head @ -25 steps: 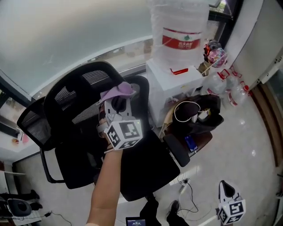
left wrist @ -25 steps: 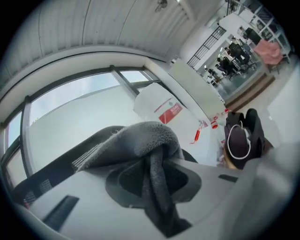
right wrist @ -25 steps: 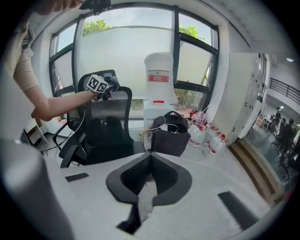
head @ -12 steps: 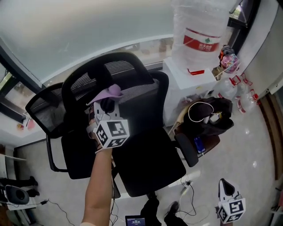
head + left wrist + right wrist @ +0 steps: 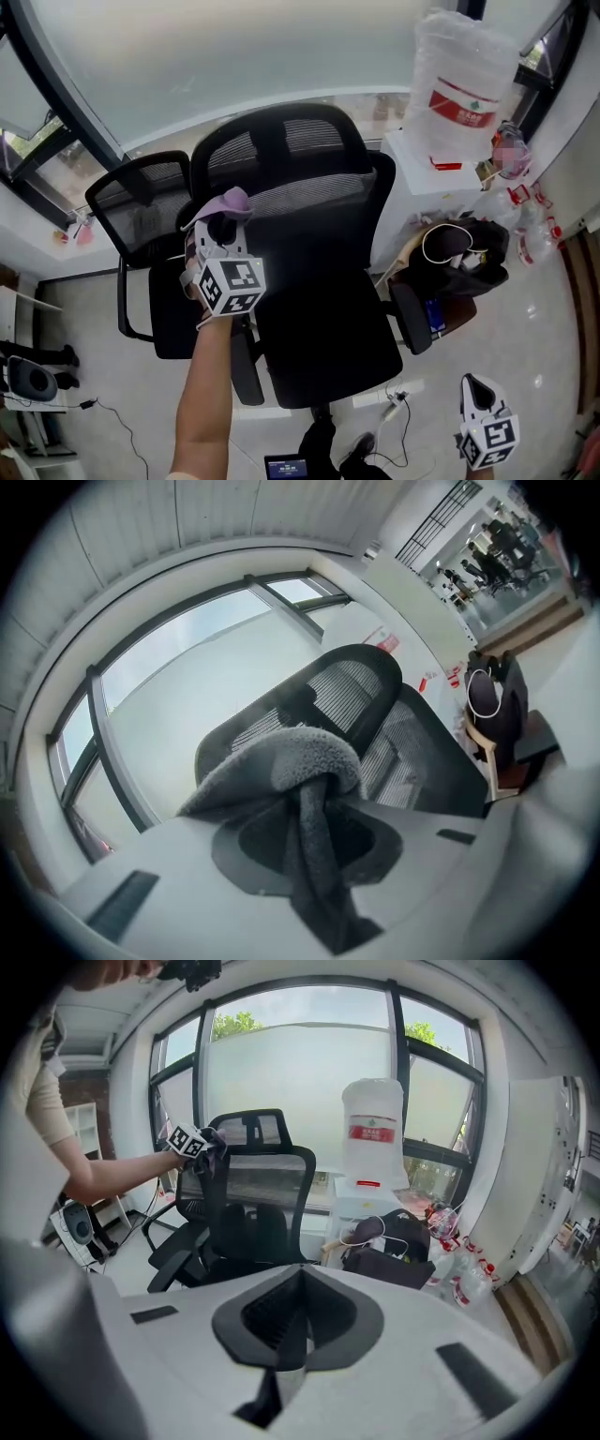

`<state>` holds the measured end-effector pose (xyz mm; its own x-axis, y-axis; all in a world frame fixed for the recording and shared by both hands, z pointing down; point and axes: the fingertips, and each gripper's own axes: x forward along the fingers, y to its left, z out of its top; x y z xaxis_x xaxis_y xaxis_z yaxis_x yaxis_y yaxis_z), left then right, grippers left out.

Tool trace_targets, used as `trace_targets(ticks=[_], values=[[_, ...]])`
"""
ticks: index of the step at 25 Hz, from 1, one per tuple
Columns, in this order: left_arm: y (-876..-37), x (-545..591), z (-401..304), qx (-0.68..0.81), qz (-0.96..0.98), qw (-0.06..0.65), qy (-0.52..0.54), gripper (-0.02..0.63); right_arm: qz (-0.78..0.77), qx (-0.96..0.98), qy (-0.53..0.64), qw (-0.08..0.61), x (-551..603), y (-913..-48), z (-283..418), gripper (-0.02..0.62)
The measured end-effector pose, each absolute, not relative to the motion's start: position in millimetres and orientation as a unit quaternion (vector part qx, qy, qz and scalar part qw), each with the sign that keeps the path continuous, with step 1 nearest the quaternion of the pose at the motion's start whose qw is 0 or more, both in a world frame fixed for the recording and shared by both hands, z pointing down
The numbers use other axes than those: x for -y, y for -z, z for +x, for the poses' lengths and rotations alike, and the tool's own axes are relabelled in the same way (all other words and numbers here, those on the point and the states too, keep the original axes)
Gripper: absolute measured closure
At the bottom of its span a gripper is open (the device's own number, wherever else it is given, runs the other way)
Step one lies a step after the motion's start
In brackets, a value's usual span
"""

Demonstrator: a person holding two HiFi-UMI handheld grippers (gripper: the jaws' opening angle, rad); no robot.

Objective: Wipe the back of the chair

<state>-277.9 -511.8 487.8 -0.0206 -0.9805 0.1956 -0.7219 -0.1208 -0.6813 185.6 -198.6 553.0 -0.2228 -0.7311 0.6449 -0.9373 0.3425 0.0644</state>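
Chair back point(image 5: 314, 202) of black mesh stands before the window point(image 5: 234, 56). My left claw point(image 5: 223, 220) is clamped on a purple cloth point(image 5: 232, 199), held by the back's left edge; whether cloth meets mesh I cannot tell. My right claw point(image 5: 481, 398) hangs low over the floor point(image 5: 544, 328), jaws together on nothing, well apart from the chair.

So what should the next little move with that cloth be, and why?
Probably sweep the cloth rightward across the chair back. The left gripper is shut on the cloth near the back's left edge, so most of the mesh looks yet to be covered.
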Motion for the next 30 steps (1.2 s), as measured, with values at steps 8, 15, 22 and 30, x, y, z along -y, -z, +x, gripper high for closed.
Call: trace_targets(ticks=[8,15,22,30], values=[[-459,462,-258,-0.619,-0.69,0.192,0.322,0.535,0.555,0.77,-0.153,0.274,178,-528,199,0.601],[-399,382,-233,-0.607,-0.7,0.217,0.309,0.535,0.56,0.786,-0.127,0.23,158,-475,217,0.601],[-310,282,-214,-0.612,-0.698,0.248,0.276,0.535,0.545,0.815,-0.081,0.181,141,-404,226,0.601],[-223,167,-169,-0.605,-0.732,0.243,0.197,0.535,0.516,0.848,-0.022,0.122,115,-315,226,0.601]])
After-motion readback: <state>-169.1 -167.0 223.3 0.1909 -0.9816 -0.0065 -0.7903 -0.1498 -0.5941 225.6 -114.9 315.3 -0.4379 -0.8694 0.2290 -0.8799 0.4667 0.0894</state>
